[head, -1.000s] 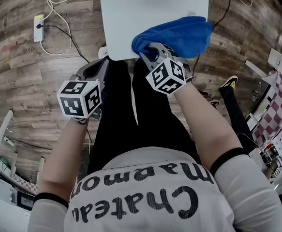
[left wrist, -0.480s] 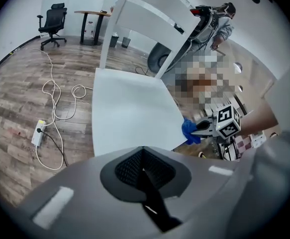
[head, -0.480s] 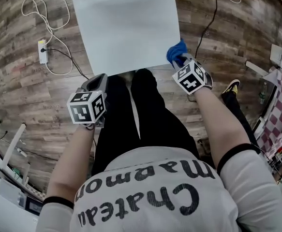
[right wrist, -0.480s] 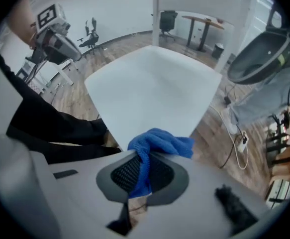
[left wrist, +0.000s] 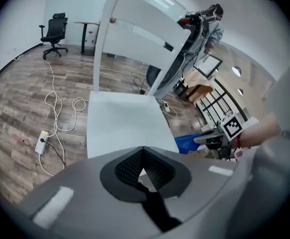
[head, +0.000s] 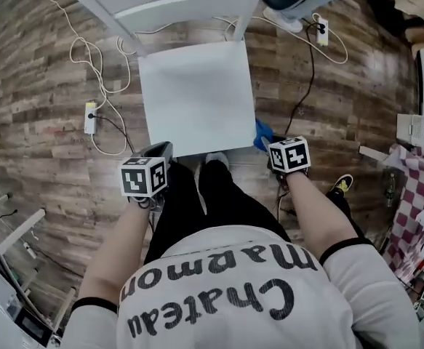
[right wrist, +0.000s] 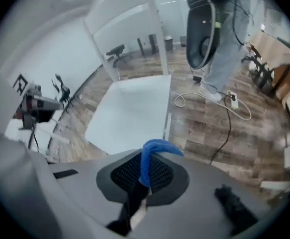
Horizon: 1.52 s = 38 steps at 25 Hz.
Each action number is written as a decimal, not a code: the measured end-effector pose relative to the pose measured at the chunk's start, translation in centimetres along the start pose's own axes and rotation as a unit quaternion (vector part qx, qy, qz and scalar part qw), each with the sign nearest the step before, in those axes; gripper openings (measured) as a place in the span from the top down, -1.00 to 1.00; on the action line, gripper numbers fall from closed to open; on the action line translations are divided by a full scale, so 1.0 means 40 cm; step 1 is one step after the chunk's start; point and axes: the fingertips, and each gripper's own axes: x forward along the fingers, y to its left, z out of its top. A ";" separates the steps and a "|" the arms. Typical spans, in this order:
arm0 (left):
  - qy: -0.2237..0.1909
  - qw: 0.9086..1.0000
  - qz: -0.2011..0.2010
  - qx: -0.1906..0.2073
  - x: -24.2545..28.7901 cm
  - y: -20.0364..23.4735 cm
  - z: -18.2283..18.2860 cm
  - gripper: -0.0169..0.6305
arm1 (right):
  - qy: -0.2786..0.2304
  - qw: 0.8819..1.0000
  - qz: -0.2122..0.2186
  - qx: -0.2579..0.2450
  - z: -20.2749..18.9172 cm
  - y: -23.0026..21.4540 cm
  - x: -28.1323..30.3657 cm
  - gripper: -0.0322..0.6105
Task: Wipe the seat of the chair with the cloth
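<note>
The white chair seat (head: 196,97) lies ahead of me, its backrest (head: 172,2) at the far side. My right gripper (head: 270,142) is shut on the bunched blue cloth (head: 261,132), just off the seat's near right corner. In the right gripper view the cloth (right wrist: 145,159) sticks up from the closed jaws, with the seat (right wrist: 130,108) beyond. My left gripper (head: 158,149) hovers at the seat's near left corner, shut with nothing in it. The left gripper view shows its closed jaws before the seat (left wrist: 122,123), and the cloth (left wrist: 188,142) to the right.
Wood floor all round. A white power strip (head: 91,117) and looping cables (head: 99,57) lie left of the chair, another strip (head: 322,29) and cord at the right. A person (right wrist: 229,39) and a dark machine (right wrist: 202,29) stand beyond the chair. My legs (head: 197,195) are just short of the seat.
The right gripper drew the cloth off the seat's near right part and to the side of its corner. The cloth went from spread to bunched. The head view pulled back, showing the whole chair.
</note>
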 end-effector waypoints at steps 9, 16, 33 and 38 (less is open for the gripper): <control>-0.128 0.988 -0.031 -0.085 -0.212 -0.103 0.144 0.92 | -0.239 0.955 0.126 0.122 0.328 0.180 -0.246 0.81; -0.319 0.945 -0.072 -0.014 -0.615 -0.178 0.421 0.92 | -0.417 0.883 0.214 0.007 0.664 0.393 -0.652 0.81; -0.518 0.831 -0.164 0.118 -1.347 -0.246 0.340 0.93 | -0.591 0.796 0.107 -0.077 0.616 0.809 -1.153 0.81; -0.507 0.833 -0.180 0.127 -1.336 -0.249 0.304 0.93 | -0.591 0.800 0.084 -0.062 0.560 0.823 -1.163 0.81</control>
